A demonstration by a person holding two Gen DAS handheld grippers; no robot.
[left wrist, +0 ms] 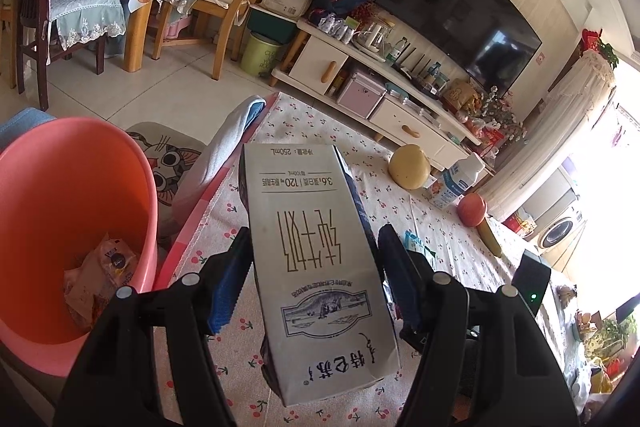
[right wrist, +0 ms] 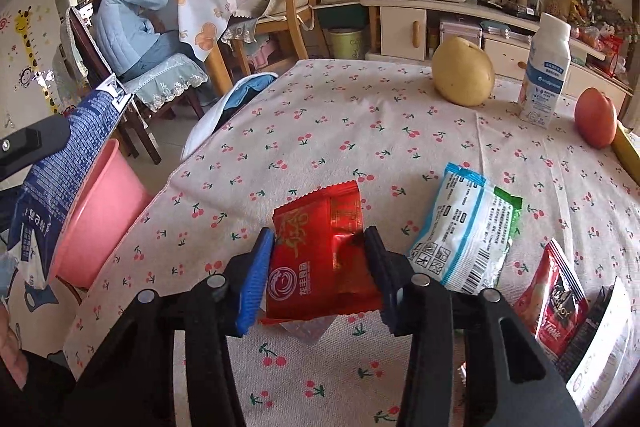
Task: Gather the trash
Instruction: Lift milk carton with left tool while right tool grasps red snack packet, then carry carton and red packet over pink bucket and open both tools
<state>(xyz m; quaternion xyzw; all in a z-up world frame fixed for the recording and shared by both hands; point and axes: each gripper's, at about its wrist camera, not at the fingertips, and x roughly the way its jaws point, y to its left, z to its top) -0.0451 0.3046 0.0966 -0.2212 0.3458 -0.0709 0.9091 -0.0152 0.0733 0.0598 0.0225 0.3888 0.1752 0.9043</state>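
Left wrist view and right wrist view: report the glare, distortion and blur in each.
Left wrist view: daylight blows out the right edge behind the washing machine; fisheye bends the TV; print on the milk carton stays sharp. Right wrist view: even light, soft glare on the red wrapper; the tablecloth bulges; black corners on both.

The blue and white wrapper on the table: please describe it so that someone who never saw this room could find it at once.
Find the table with the cherry-print cloth. Near its front edge, the blue and white wrapper lies flat, between the red wrapper held in the right gripper and a red sachet on the other side. It alone is pale, with a green end and a barcode.
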